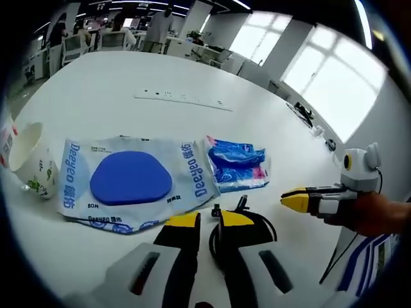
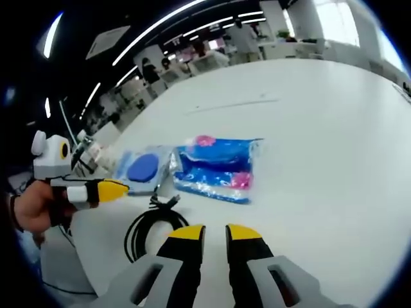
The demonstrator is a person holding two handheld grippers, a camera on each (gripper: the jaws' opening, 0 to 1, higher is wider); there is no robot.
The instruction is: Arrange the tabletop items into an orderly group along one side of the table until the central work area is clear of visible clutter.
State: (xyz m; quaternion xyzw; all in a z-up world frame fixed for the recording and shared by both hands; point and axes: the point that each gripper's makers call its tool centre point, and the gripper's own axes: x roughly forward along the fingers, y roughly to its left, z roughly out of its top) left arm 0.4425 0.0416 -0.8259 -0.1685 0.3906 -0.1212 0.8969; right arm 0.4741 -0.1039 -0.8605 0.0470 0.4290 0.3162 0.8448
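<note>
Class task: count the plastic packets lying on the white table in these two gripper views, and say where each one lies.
2. The large Deeyeo packet lies beside the paper cup; the small blue packet lies on its other side, near the black cable. Others may be hidden.

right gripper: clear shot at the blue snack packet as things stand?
Probably yes. The right gripper points toward the blue packet across bare table; the black cable lies off to its side, not between them.

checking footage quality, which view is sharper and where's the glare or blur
Left gripper view: sharper, lettering on the blue-and-white pouch legible, windows blown out, fisheye curving the table edge. Right gripper view: softer and dimmer, blue packet and black cable slightly blurred, ceiling lights streaked, no hard shadows.
</note>
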